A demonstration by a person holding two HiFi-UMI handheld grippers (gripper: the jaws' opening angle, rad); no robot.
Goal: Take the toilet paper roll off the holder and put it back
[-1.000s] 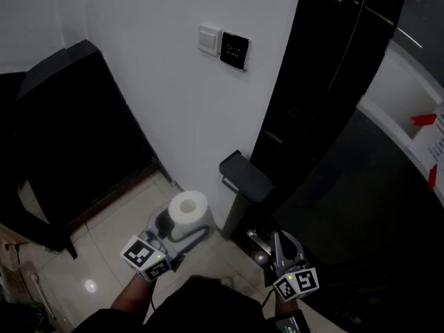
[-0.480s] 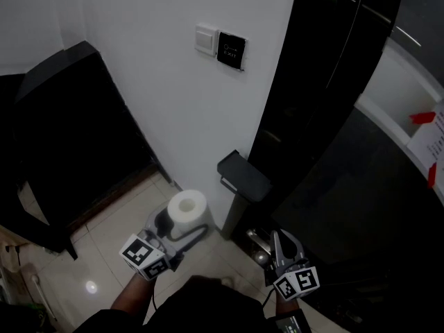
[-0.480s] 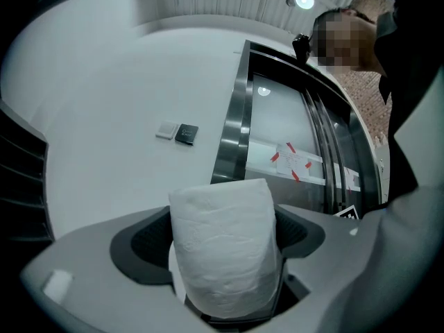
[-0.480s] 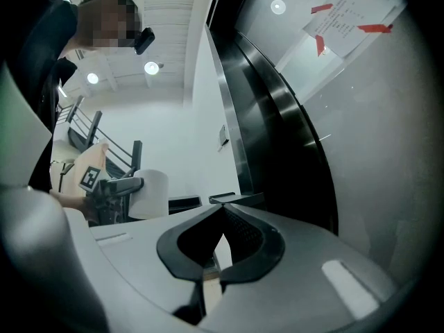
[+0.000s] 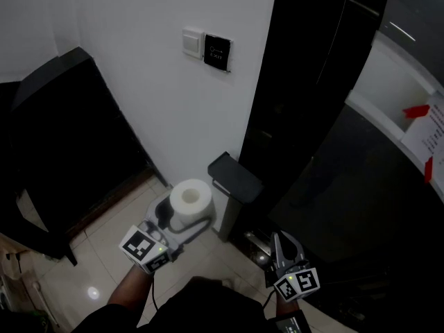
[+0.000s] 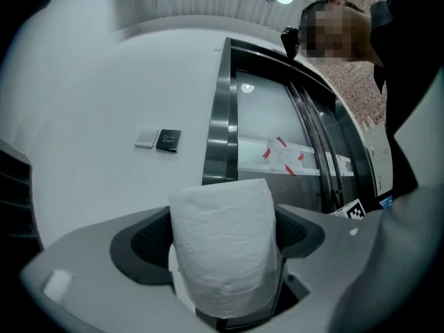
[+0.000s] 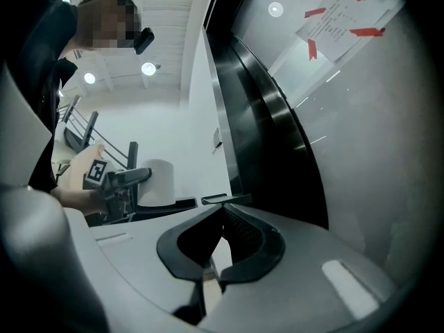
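Left gripper view shows the left claw [image 6: 223, 231] clamped on the toilet paper roll [image 6: 222, 269], a full, white, soft-surfaced roll standing upright, off the black holder [image 5: 236, 179] and just beside it. The return step seems in hand; next, its core likely needs lining up with the holder. The right claw [image 5: 279, 247] hangs low, jaws together, empty.

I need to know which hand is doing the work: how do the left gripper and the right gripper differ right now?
The left gripper is closed on the toilet paper roll; the right gripper has its jaws together on nothing. In the head view the left gripper is beside the black holder on the wall, while the right gripper is farther from it, by the dark door. Both carry a marker cube.
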